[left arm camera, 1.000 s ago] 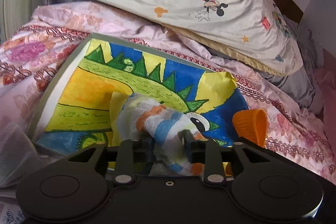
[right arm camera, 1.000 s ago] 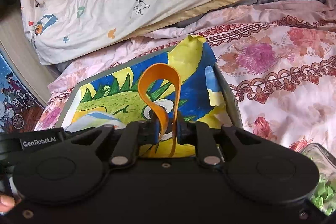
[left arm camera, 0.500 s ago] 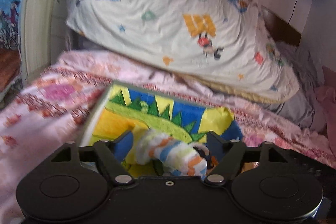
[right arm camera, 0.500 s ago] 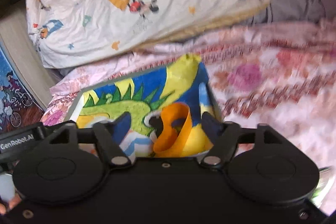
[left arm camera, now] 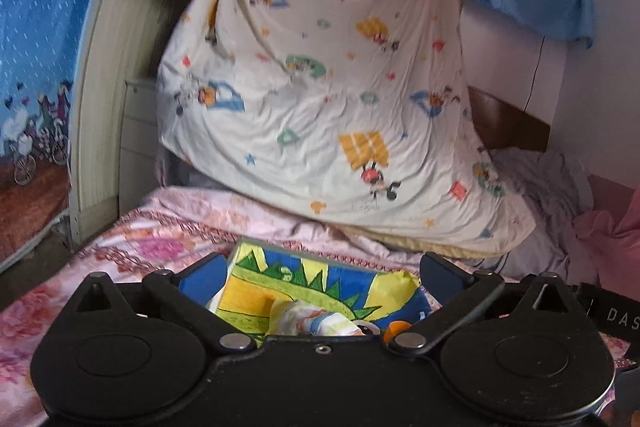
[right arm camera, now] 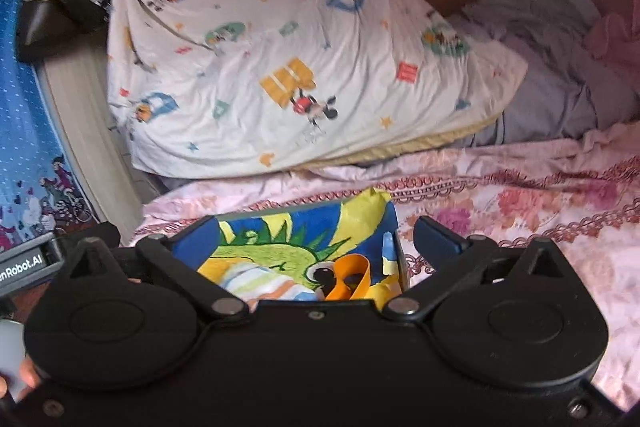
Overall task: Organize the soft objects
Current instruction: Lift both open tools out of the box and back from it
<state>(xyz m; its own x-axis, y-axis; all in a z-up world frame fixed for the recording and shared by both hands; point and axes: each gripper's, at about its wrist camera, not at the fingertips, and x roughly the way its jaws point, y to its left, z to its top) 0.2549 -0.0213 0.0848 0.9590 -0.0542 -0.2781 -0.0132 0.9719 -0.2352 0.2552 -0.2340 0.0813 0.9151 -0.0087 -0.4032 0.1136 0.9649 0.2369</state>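
A box with a bright dinosaur picture lining (left arm camera: pixel 320 283) (right arm camera: pixel 280 243) lies on the pink flowered quilt. A striped white, orange and blue sock (left arm camera: pixel 316 321) (right arm camera: pixel 260 281) lies in it, beside an orange soft band (right arm camera: pixel 352 277), whose edge shows in the left wrist view (left arm camera: pixel 394 329). My left gripper (left arm camera: pixel 320 267) is open and empty, raised behind the box. My right gripper (right arm camera: pixel 316 239) is open and empty, also raised behind the box.
A large Mickey Mouse pillow (left arm camera: pixel 332 107) (right arm camera: pixel 288 67) leans at the bed's head. Grey bedding (right arm camera: pixel 552 79) and pink cloth (left arm camera: pixel 608 243) lie at the right. The pink quilt (right arm camera: pixel 520 219) spreads around the box. A blue patterned curtain (left arm camera: pixel 36 47) hangs at the left.
Both grippers opened: the left let go of the striped sock, the right let go of the orange band. Both items dropped into the box and both grippers pulled up and back.
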